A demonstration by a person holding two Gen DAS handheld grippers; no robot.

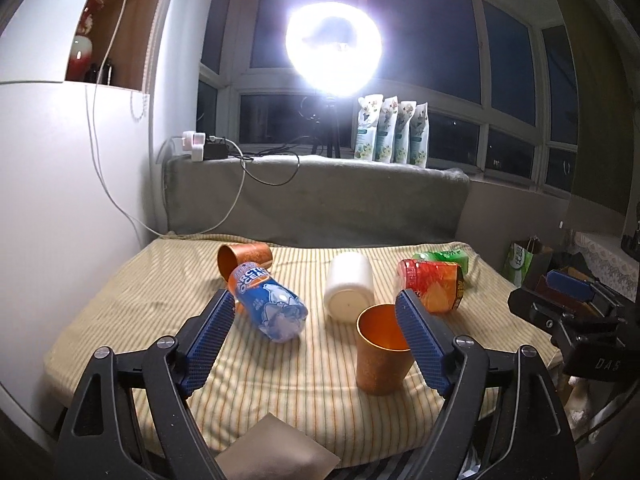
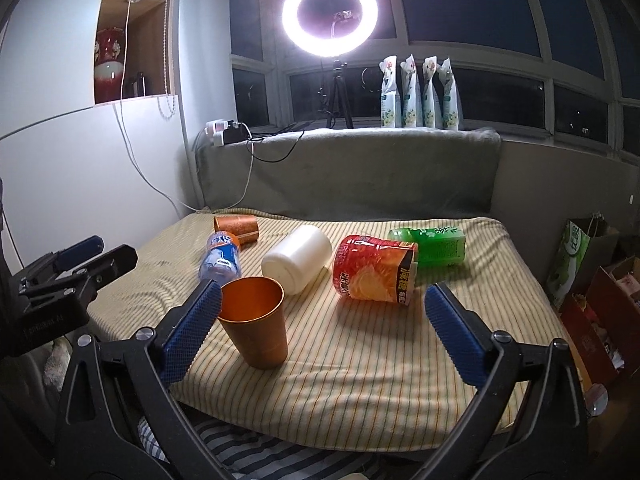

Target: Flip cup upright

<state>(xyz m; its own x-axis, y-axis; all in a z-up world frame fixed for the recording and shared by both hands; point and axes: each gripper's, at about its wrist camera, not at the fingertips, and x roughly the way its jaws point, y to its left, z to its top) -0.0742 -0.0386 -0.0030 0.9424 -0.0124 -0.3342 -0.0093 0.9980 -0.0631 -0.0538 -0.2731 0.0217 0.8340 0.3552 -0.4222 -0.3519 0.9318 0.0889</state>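
Observation:
An orange metal cup (image 1: 382, 350) stands upright near the front of the striped cloth; it also shows in the right wrist view (image 2: 256, 322). A second orange cup (image 1: 244, 258) lies on its side at the far left, also in the right wrist view (image 2: 236, 227). My left gripper (image 1: 316, 312) is open and empty, its right finger (image 1: 420, 340) just right of the upright cup. My right gripper (image 2: 322, 308) is open and empty, its left finger (image 2: 192, 328) beside the upright cup.
On the striped cloth (image 2: 360, 360) lie a blue bottle (image 1: 268, 304), a white jar (image 1: 348, 286), a red-orange bottle (image 2: 374, 274) and a green bottle (image 2: 432, 246). A grey padded ledge (image 2: 360, 168) with a ring light (image 2: 330, 12) stands behind. Bags and boxes (image 2: 592, 280) stand at right.

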